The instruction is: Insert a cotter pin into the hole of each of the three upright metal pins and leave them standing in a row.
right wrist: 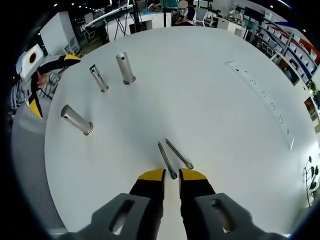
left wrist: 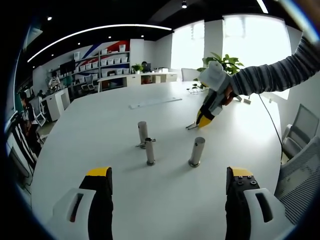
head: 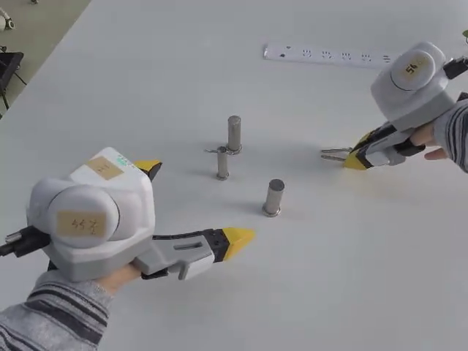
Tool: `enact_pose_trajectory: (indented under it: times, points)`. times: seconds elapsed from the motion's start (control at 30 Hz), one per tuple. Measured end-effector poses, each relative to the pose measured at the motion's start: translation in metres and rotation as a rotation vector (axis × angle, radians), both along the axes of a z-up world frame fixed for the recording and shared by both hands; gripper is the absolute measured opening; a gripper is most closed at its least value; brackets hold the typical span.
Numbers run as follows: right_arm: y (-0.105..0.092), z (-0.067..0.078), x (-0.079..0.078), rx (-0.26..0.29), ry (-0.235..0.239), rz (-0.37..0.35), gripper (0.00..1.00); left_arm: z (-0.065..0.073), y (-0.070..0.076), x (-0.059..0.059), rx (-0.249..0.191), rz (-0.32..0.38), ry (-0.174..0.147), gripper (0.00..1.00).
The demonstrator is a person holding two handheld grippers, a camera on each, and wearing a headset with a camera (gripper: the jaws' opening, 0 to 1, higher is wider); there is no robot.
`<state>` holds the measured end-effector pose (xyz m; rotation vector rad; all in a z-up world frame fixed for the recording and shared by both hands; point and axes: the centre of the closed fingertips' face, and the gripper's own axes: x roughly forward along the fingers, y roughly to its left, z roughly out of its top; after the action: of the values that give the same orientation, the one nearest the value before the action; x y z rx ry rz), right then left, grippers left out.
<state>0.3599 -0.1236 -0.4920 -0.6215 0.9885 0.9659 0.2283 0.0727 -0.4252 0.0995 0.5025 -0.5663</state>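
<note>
left gripper [left wrist: 169, 175] wide, empty | right gripper [right wrist: 172, 175] narrow at two cotter pins [right wrist: 166, 160] (right gripper view), hold unclear

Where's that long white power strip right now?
In the head view the power strip lies far right on the table, beyond the three metal pins, just left of the right gripper.

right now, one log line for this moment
left gripper open | right gripper at cotter pins, grip unclear | three metal pins upright
</note>
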Motion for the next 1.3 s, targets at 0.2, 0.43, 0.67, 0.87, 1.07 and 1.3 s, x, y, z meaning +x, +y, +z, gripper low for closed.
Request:
enact_pose_trajectory:
  times: [0.2, 0.43, 0.67, 0.87, 1.07, 1.3]
  points:
    - [0.001, -0.001, -0.003, -0.043, -0.015, 0.038, 0.01, -0.002, 0.0, -0.001, 0.002, -0.002, 0.014, 0.91]
    - [0.004, -0.001, -0.007, -0.098, -0.055, 0.152, 0.0, -0.004, -0.006, -0.003, -0.003, -0.019, 0.026, 0.87]
    - [0.006, -0.001, -0.009, -0.105, -0.08, 0.194, 0.0, -0.002, -0.009, -0.004, -0.012, -0.036, 0.026, 0.82]
    - [0.008, 0.003, -0.01, -0.092, -0.145, 0.225, 0.0, -0.003, -0.008, -0.006, -0.016, -0.037, 0.045, 0.77]
    - [0.013, 0.012, -0.016, -0.058, -0.181, 0.238, 0.0, 0.002, -0.01, -0.005, -0.036, -0.037, 0.042, 0.72]
    - [0.024, 0.028, -0.029, -0.01, -0.234, 0.27, 0.0, 0.015, -0.02, -0.001, -0.045, -0.076, 0.005, 0.65]
